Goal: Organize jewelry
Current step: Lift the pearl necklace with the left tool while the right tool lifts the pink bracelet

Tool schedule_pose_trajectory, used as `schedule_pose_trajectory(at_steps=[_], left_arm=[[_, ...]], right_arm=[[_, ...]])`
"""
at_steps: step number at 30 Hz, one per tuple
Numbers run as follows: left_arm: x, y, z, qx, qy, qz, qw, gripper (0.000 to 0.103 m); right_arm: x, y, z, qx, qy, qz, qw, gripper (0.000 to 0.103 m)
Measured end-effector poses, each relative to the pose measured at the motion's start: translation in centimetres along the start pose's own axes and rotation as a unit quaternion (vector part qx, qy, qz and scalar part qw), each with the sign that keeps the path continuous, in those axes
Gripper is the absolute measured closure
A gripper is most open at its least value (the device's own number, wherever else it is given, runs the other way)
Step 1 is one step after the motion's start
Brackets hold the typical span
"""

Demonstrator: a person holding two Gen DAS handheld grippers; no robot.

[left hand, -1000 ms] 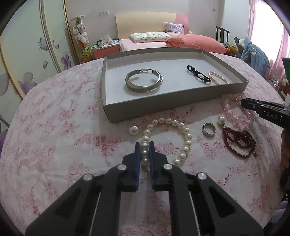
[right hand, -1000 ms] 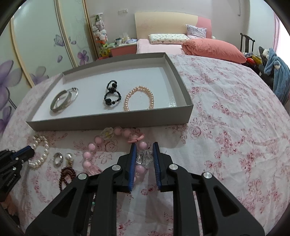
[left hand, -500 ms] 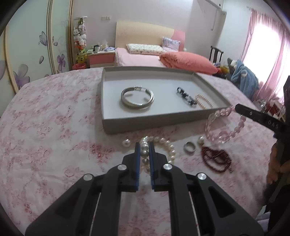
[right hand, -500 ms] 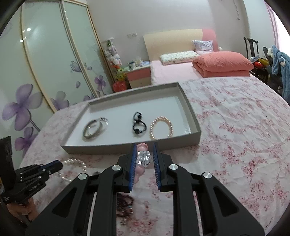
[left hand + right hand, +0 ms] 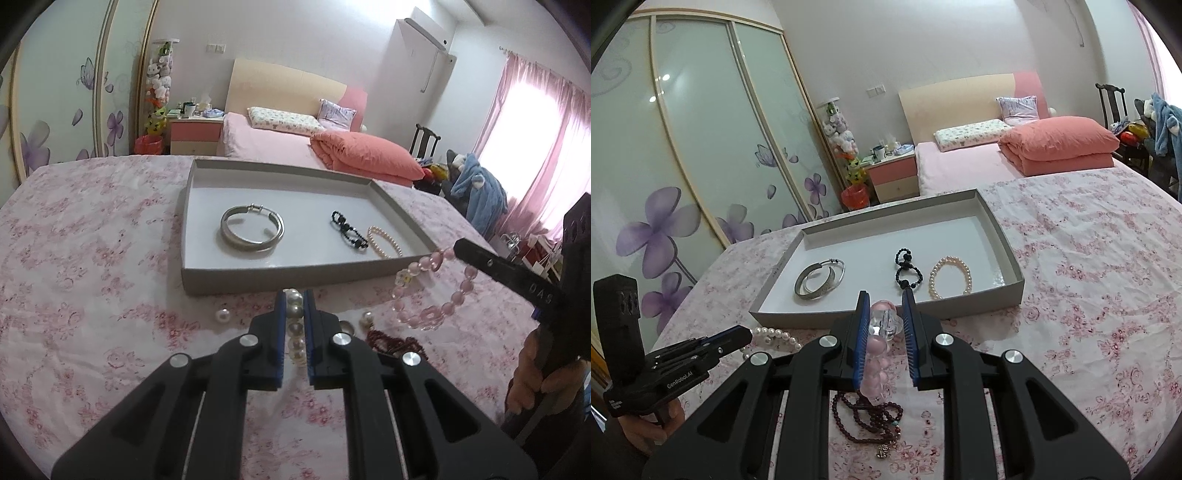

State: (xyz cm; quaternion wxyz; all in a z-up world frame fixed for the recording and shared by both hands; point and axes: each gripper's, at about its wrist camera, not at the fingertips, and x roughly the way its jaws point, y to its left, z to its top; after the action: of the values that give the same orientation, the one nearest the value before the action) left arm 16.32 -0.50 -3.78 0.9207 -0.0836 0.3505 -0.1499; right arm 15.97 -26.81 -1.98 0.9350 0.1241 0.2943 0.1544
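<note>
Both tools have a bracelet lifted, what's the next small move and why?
Probably carry the right tool forward over the grey tray and lower the pink bead bracelet onto the bare floor near its right wall. It hangs clear of the cloth, just short of the tray's front wall; the white pearl bracelet can follow.

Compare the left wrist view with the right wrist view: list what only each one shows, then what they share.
Only the left wrist view shows the loose pearl on the floral cloth, the pink curtain, and the whole pink bead bracelet hanging from the right gripper.

Only the right wrist view shows the dark red bead strand's charm and the clear bead between its own pads.

Both show the grey tray holding the silver bangle, black bead bracelet and small pearl bracelet, plus the left gripper shut on the white pearl bracelet.
</note>
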Motion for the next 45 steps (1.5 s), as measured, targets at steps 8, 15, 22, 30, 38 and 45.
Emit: schedule_pose_trajectory(at_steps=[8,15,22,30,38,45], left_arm=[[-0.9,-0.4,0.3,-0.005,-0.017,-0.011,0.9998,0.093],[-1.8,-0.8,0.4,-0.007,-0.033,-0.011,0.9994,0.093],[-2.5,-1.0,0.1,-0.008,-0.045,-0.005,0.9989,0.093],[-3.6,-1.7,0.3,-0.004,-0.070,0.030,0.9971,0.093],[-4.3,-2.6,1.1,0.015,-0.088,0.070,0.9935,0.093],[-4.2,-3.5,2.4,0.027,-0.102,0.085,0.9907,0.093]], right_arm=[[-0.3,0.6,-0.2,-0.006,-0.008,-0.002,1.000,0.084],[-0.8,1.2,-0.4,-0.015,-0.017,-0.004,1.000,0.084],[-1.1,1.8,-0.5,-0.026,-0.029,-0.006,0.999,0.084],[-1.9,2.8,-0.6,-0.041,-0.049,-0.021,0.998,0.084],[-2.6,3.7,-0.2,-0.064,-0.075,-0.046,0.994,0.084],[-3.1,4.4,0.7,-0.080,-0.099,-0.061,0.990,0.084]])
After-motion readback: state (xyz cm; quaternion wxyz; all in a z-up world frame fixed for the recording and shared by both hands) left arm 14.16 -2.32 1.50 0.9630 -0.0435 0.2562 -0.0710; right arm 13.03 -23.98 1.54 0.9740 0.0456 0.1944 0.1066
